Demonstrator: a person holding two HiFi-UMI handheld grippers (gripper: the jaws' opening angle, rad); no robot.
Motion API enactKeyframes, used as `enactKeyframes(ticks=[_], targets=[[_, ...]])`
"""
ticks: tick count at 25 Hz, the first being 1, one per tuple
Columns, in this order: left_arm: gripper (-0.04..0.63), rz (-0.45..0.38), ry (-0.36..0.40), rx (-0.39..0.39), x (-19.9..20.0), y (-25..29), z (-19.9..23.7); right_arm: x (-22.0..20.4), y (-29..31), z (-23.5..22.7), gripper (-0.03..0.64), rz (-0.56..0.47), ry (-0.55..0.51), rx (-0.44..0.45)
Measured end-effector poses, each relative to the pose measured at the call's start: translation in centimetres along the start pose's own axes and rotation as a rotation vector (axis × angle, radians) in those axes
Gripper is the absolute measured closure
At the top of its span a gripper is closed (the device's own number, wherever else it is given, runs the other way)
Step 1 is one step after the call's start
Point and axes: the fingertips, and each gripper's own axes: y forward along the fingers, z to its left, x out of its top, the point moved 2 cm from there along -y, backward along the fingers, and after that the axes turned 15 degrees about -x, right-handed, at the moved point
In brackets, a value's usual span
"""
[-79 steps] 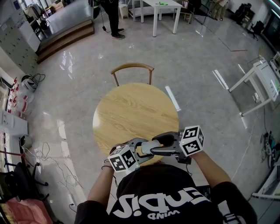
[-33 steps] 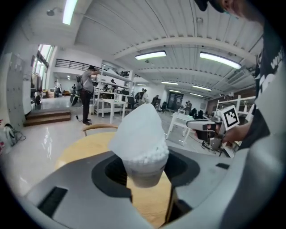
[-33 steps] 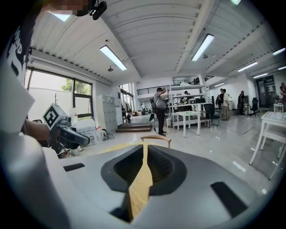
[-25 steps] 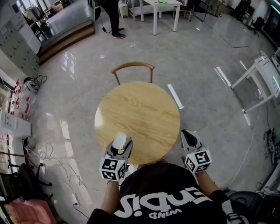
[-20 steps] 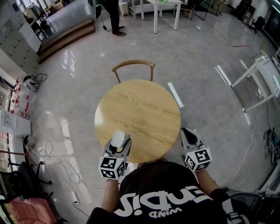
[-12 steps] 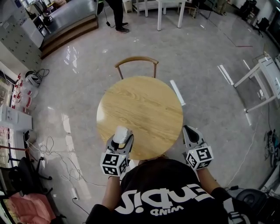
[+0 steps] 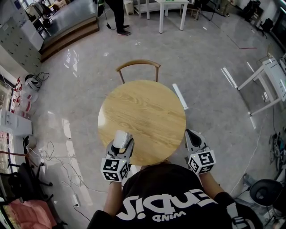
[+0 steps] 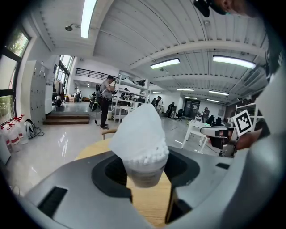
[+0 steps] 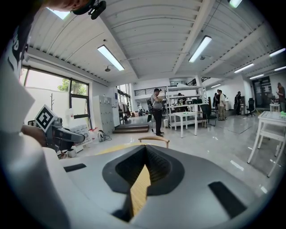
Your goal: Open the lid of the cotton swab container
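Observation:
The cotton swab container point(image 8: 142, 154) is a small clear tub. White swab tips show at its rim and a white lid flap stands up above them. My left gripper point(image 8: 145, 176) is shut on the tub and holds it upright over the near left edge of the round wooden table point(image 7: 143, 107). From the head view the container point(image 7: 119, 137) shows white between the left gripper's point(image 7: 121, 144) jaws. My right gripper point(image 7: 191, 136) hovers at the table's near right edge. Its jaws have just been closing and now meet with nothing between them, as the right gripper view point(image 9: 144, 166) also shows.
A wooden chair point(image 7: 138, 66) stands at the far side of the table. White tables point(image 7: 170, 9) and a standing person point(image 7: 117, 18) are farther back on the glossy floor. Cables point(image 7: 49, 161) lie at the left. A white frame point(image 7: 268, 85) stands at the right.
About three seconds ago both grippers were together at the near edge, the right one at the container. Now they are apart, and in the last second neither has visibly moved.

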Motion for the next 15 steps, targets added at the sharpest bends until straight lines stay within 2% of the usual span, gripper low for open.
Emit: enactKeyframes(ticks=[15], targets=[[0.383, 0.003, 0.011, -0.010, 0.34, 0.57, 0.36, 0.47, 0.85, 0.39, 0.617, -0.016, 0.007, 0.001]])
